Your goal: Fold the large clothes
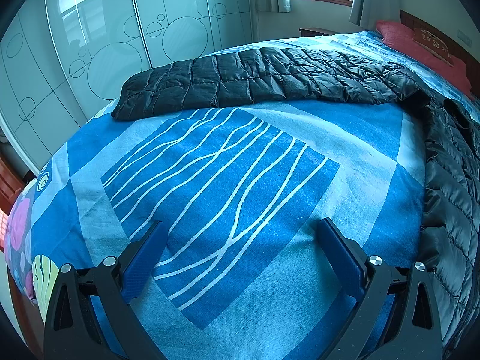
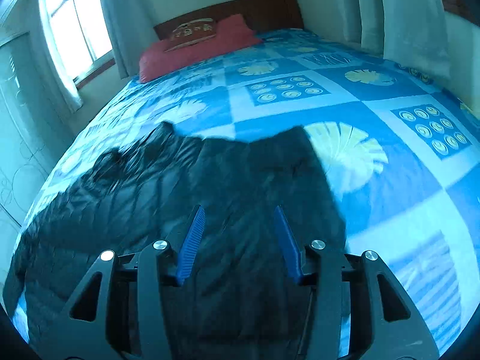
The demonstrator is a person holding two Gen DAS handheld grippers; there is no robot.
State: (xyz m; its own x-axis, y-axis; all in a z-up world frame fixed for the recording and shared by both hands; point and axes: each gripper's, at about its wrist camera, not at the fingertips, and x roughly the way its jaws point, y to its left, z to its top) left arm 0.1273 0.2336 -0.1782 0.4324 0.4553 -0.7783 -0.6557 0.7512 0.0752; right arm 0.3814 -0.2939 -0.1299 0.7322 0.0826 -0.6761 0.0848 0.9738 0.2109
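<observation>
A black quilted puffer jacket lies flat on the bed. In the left wrist view one sleeve (image 1: 255, 81) stretches across the far side and the body runs down the right edge. My left gripper (image 1: 243, 225) is open and empty over bare bedsheet, apart from the jacket. In the right wrist view, which is blurred, the jacket (image 2: 186, 180) fills the lower left. My right gripper (image 2: 240, 210) is open and empty just above the jacket's body.
The bed has a blue patterned sheet (image 1: 225, 180) (image 2: 390, 105). A red pillow (image 2: 195, 48) lies by the wooden headboard (image 2: 264, 9). White wardrobe doors (image 1: 90, 45) stand beyond the bed's left side. Curtains (image 2: 414, 15) hang on the right.
</observation>
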